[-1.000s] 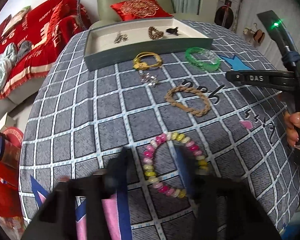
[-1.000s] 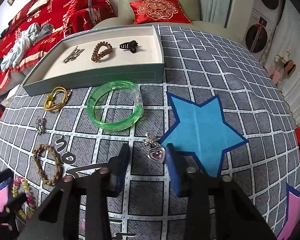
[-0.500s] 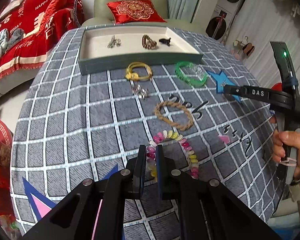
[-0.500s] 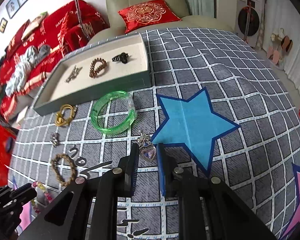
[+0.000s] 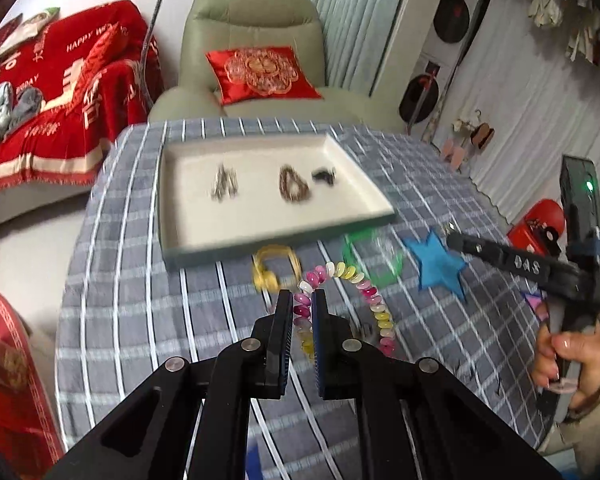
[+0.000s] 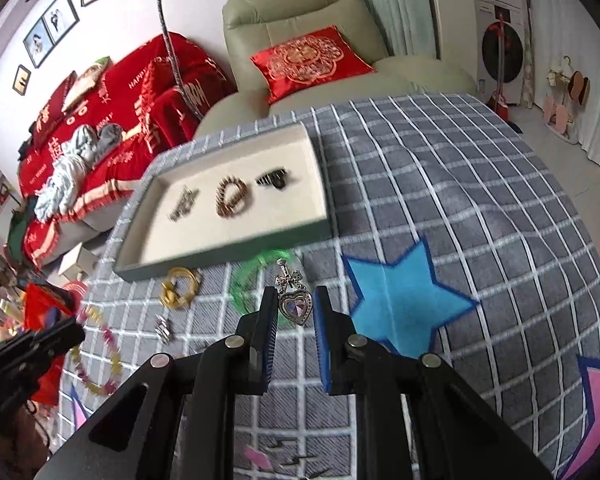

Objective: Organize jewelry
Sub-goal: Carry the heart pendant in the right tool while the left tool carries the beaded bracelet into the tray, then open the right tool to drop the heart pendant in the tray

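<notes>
A pink-and-yellow beaded bracelet [image 5: 354, 282] is clamped between the jaws of the left gripper [image 5: 302, 300] and is carried in front of the tray [image 5: 188, 246], clear of the checked cloth [image 5: 140, 320]. A heart pendant [image 6: 296, 306] is gripped by the right gripper [image 6: 295, 300], also in front of the tray. 3 pieces are seen inside the tray; a green bangle [image 6: 246, 276] and a yellow bracelet [image 6: 178, 290] are left just before it.

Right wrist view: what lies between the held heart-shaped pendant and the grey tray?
The translucent green bangle lies on the checked tablecloth between the heart-shaped pendant, gripped by the right gripper, and the grey tray; nothing else. It shows in the right wrist view.
</notes>
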Action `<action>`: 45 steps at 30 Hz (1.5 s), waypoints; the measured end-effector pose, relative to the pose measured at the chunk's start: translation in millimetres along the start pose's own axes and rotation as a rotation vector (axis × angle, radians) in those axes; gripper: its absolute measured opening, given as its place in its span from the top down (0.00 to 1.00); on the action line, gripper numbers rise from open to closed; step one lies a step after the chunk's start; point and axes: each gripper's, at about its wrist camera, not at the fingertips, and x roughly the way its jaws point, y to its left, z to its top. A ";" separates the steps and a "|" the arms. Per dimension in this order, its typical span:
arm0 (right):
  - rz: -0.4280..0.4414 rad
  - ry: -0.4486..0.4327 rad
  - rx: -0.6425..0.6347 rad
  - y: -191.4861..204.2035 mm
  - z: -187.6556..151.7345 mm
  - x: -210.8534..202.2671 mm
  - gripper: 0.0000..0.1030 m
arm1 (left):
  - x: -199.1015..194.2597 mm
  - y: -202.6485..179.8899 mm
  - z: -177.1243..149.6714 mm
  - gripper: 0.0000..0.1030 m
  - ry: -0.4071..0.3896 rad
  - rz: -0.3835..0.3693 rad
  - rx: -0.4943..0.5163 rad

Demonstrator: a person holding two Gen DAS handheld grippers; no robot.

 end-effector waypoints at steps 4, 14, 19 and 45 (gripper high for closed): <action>0.013 -0.006 -0.005 11.0 22.9 8.4 0.81 | 12.9 12.4 30.9 0.75 -0.034 0.005 -0.011; -0.010 0.038 -0.045 39.1 74.0 69.7 0.81 | 81.7 58.5 91.9 0.75 -0.011 0.044 -0.056; -0.021 0.094 -0.032 37.6 83.9 109.4 0.81 | 117.0 65.7 98.5 0.75 0.048 0.063 -0.047; -0.089 0.169 -0.065 46.2 98.9 186.9 0.48 | 174.5 77.4 98.9 0.75 0.136 0.191 0.030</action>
